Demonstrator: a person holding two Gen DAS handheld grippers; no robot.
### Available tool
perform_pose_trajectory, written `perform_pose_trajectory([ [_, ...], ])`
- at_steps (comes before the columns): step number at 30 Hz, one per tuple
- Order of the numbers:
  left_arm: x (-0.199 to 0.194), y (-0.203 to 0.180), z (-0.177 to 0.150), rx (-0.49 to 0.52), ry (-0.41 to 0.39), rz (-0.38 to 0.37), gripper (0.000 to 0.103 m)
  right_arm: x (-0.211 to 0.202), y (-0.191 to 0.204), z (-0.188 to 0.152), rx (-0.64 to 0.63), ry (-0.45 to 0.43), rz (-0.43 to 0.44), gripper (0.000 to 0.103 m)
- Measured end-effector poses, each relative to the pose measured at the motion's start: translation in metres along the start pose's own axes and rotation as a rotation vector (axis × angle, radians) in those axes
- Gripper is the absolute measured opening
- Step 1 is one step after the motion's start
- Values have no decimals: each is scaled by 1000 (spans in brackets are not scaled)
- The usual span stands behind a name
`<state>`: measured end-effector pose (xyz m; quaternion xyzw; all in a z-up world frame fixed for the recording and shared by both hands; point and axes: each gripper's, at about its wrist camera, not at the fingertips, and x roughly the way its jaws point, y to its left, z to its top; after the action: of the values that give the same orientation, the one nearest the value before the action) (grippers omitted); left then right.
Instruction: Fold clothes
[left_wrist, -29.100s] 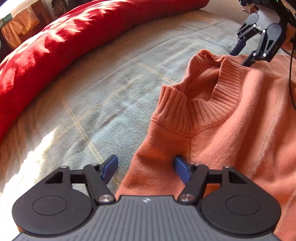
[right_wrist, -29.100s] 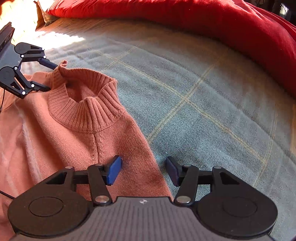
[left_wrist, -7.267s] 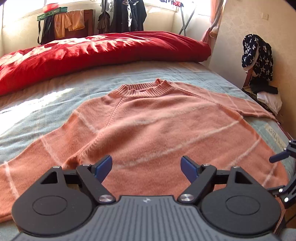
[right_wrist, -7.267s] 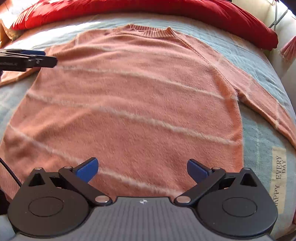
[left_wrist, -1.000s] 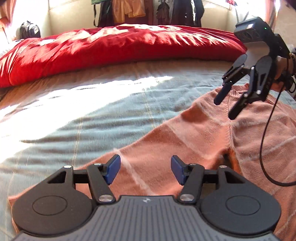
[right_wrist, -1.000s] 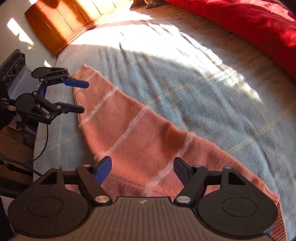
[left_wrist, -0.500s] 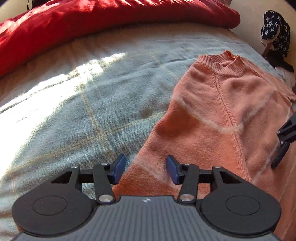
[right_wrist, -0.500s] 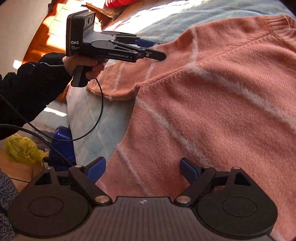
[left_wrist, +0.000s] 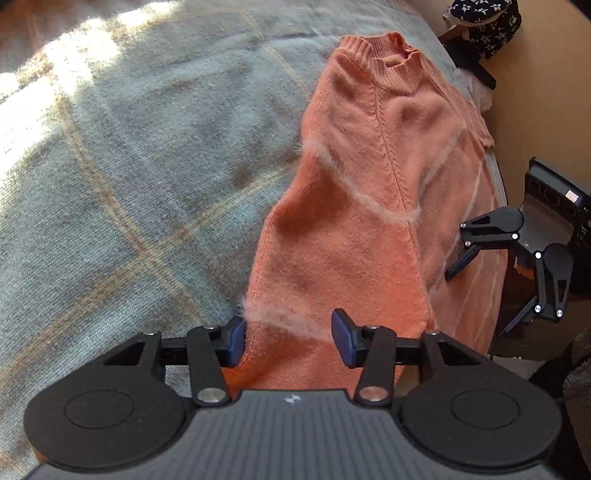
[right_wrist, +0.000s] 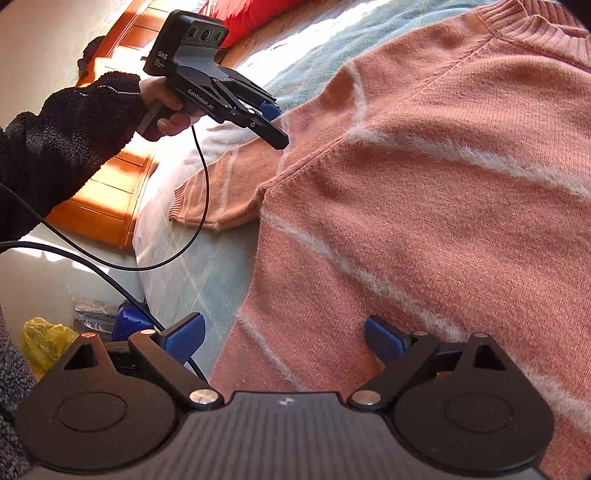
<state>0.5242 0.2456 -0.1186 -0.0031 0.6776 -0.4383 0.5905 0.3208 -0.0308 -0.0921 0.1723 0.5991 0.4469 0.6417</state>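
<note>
Left wrist view: my left gripper (left_wrist: 288, 336) has its jaws half-closed around the orange sweater's (left_wrist: 369, 192) sleeve on the grey plaid bed cover (left_wrist: 129, 166) – pads not pressing. Right gripper (right_wrist: 284, 338) – jaws just been opening, now wide over the sweater's hem corner, gripping nothing.

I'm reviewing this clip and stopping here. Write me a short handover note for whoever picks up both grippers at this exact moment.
Left gripper: jaws part-open, astride the left sleeve of the orange sweater, no clamp visible yet; they have just been closing.
Right gripper: open, over the sweater's bottom left corner; jaws have just been opening, gripping nothing.
Sweater lies spread flat on the blue-grey blanket, collar at the far end.
Done: sweater spread out.
Left: fold the sleeves in, then the body.
</note>
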Motion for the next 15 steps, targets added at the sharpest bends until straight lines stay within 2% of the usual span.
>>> perform_pose_trajectory([
  [4,4,4,6,-53,-8,-43,45,3,1,5,-1,0,-1,96],
  [5,5,3,2,-70,18,-73,45,4,2,6,-6,4,-4,96],
  [7,10,-2,-9,-28,93,-107,47,5,4,7,-16,11,-8,96],
  [11,18,0,-11,-27,93,-102,45,6,2,7,-4,13,-4,96],
  [13,18,1,-10,-23,85,-86,34,7,2,8,-6,15,-5,96],
  [15,18,2,-12,-46,70,-69,28,7,2,7,-15,19,-6,97],
])
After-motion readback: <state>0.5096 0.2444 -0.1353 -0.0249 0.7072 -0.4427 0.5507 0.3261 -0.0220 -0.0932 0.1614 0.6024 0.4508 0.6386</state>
